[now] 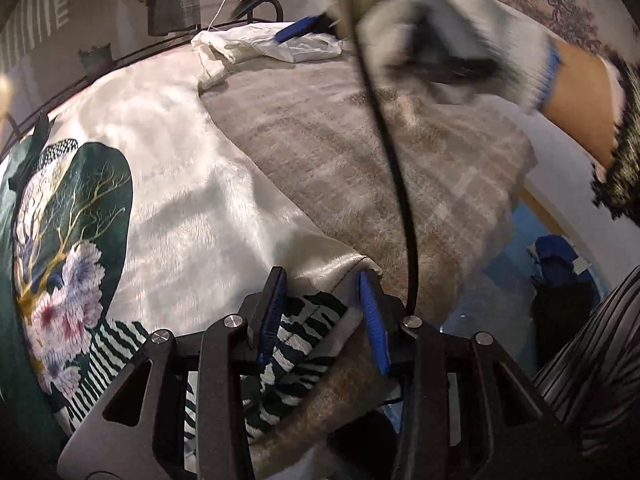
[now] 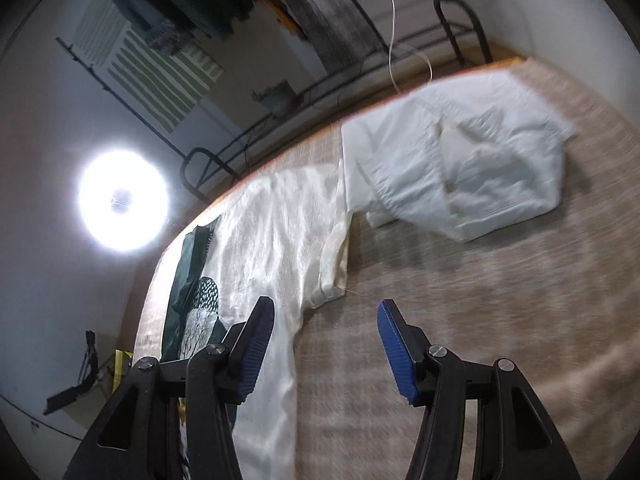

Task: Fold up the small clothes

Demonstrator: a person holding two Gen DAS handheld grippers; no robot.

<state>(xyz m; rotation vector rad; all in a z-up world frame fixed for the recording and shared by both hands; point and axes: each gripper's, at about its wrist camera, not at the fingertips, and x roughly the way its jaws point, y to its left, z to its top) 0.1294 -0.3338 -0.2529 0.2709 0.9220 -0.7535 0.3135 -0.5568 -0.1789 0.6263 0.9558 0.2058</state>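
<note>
A beige woven mat (image 2: 460,320) covers the surface — 2 garments lie on it: a printed satin piece (image 2: 280,216), and beyond that a crumpled white one (image 2: 460,160).

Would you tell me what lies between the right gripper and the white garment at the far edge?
In the right wrist view, only bare beige mat separates the right gripper from the white garment.

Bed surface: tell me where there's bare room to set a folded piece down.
The bare beige mat is free between the satin printed garment and the bed's near edge, below the white garment. Crowded: the far side, where both garments lie.
</note>
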